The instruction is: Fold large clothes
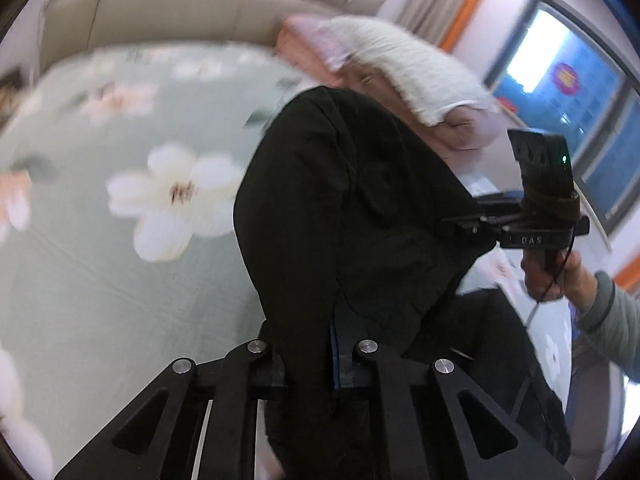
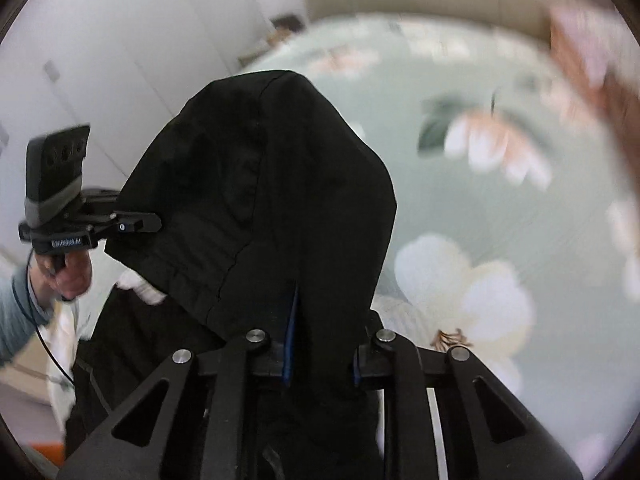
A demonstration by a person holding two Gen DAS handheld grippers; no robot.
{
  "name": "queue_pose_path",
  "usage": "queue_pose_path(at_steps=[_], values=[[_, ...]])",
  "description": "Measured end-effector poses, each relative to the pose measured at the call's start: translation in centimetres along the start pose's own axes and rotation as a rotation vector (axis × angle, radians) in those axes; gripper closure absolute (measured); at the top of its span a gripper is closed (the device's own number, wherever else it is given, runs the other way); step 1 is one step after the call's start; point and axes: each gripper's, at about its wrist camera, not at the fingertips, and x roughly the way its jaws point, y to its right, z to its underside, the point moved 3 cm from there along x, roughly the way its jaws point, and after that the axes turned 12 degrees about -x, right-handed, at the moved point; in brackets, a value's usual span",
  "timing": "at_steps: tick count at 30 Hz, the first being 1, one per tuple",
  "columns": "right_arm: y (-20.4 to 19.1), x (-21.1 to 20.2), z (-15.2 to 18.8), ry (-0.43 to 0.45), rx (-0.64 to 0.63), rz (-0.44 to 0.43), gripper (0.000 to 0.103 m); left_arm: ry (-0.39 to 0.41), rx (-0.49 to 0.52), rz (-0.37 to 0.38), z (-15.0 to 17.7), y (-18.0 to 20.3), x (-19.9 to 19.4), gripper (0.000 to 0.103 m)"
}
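A large black garment (image 1: pixel 352 208) hangs lifted above the bed, draped over both grippers. My left gripper (image 1: pixel 308 364) is shut on its fabric, which bunches between the fingers and hides the tips. My right gripper (image 2: pixel 320 356) is shut on another part of the black garment (image 2: pixel 272 184); a blue finger pad (image 2: pixel 290 340) shows beside the cloth. In the left wrist view the right gripper (image 1: pixel 472 224) grips the garment's right edge. In the right wrist view the left gripper (image 2: pixel 136 224) grips its left edge. The garment's lower part trails down toward the bed.
The bed has a pale green floral sheet (image 1: pixel 120 240). A pink pillow with a white knit cover (image 1: pixel 400 68) lies at the far right by the beige headboard (image 1: pixel 200 4). A window (image 1: pixel 568 92) is at right. A white wardrobe (image 2: pixel 120 40) stands left of the bed.
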Motion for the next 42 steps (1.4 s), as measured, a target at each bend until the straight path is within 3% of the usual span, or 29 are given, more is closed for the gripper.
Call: queue_pose_path(at_steps=[5, 11, 15, 18, 21, 24, 26, 29, 31, 33, 35, 37, 40, 42], values=[[-8.0, -9.3, 0.5, 0.084, -0.128, 0.14, 0.083, 0.082, 0.155, -0.032, 4.3, 7.3, -9.0, 0.092], [-17.1, -17.0, 6.1, 0.126, -0.13, 0.292, 0.083, 0.093, 0.225, -0.097, 12.7, 12.8, -14.6, 0.091], [-20.2, -15.7, 11.5, 0.033, -0.014, 0.263, 0.083, 0.009, 0.226, -0.199, 19.6, 13.1, -13.0, 0.088], [-19.1, -13.6, 16.6, -0.086, 0.092, 0.217, 0.082, -0.15, 0.109, -0.269, 24.8, 9.9, -10.5, 0.088], [-18.0, -12.4, 20.0, -0.161, 0.16, 0.232, 0.082, -0.189, 0.013, -0.317, 27.5, 7.3, -11.6, 0.088], [-16.8, -13.8, 20.3, -0.149, 0.213, 0.256, 0.081, -0.125, -0.05, -0.309, 25.8, 6.2, -14.3, 0.088], [-15.8, -15.9, 19.3, -0.107, 0.233, 0.292, 0.072, -0.05, -0.053, -0.283, 22.7, 6.5, -15.7, 0.089], [-15.7, -18.1, 16.8, -0.023, 0.239, 0.318, 0.062, 0.074, -0.059, -0.17, 17.4, 8.7, -16.8, 0.089], [-16.8, -18.5, 14.5, 0.026, 0.229, 0.311, 0.062, 0.119, -0.071, -0.07, 14.1, 10.3, -16.0, 0.088], [-17.5, -17.9, 11.9, 0.056, 0.23, 0.283, 0.061, 0.124, -0.094, -0.022, 11.7, 11.2, -13.7, 0.088], [-18.3, -16.7, 9.5, 0.074, 0.226, 0.262, 0.061, 0.052, -0.16, 0.054, 11.2, 10.9, -10.2, 0.088], [-19.1, -15.3, 8.7, 0.073, 0.214, 0.253, 0.052, -0.113, -0.231, 0.152, 13.4, 10.7, -6.0, 0.088], [-20.0, -13.4, 9.9, 0.032, 0.185, 0.267, 0.047, -0.315, -0.232, 0.054, 19.7, 10.3, -1.3, 0.089], [-20.6, -11.9, 10.1, 0.0, 0.191, 0.245, 0.047, -0.359, -0.226, 0.008, 23.2, 10.3, -0.3, 0.089]])
